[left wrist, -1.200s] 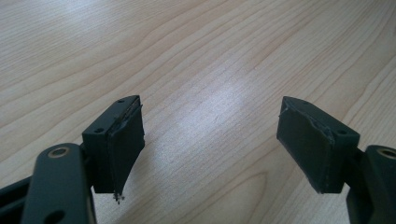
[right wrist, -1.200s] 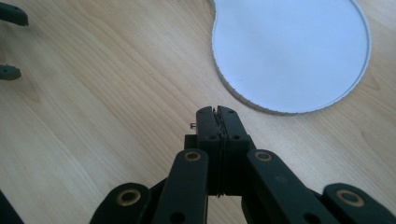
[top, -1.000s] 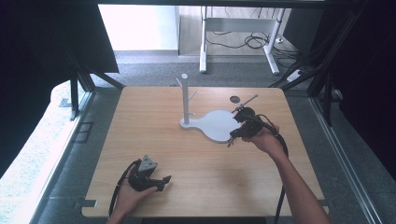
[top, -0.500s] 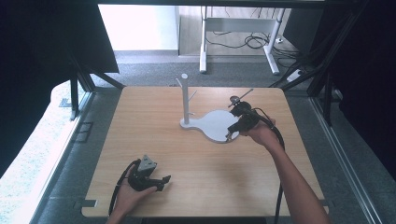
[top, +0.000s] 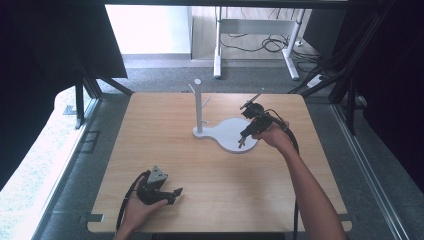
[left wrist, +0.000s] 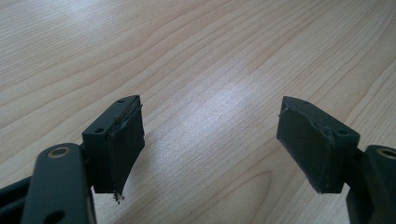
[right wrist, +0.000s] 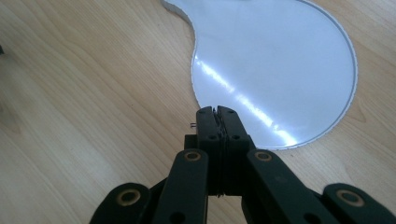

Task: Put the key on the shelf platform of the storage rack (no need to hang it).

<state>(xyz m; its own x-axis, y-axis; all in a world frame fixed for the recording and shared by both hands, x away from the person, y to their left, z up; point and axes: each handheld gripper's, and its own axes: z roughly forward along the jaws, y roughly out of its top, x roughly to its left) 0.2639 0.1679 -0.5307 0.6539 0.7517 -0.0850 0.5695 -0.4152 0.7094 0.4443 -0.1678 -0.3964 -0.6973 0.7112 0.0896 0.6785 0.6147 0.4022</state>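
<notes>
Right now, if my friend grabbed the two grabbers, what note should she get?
Left gripper: jaws open, nothing between them, resting low over bare wood near the front left of the table.
Right gripper: jaws shut, and no thing can be seen between them; tips at the near edge of the white stand base.
The white stand is upright mid-table, its pegs bare.
Done: nothing hangs on the stand yet.
Left: probably moving or loading the stand; check the right tips before pulling away.
</notes>
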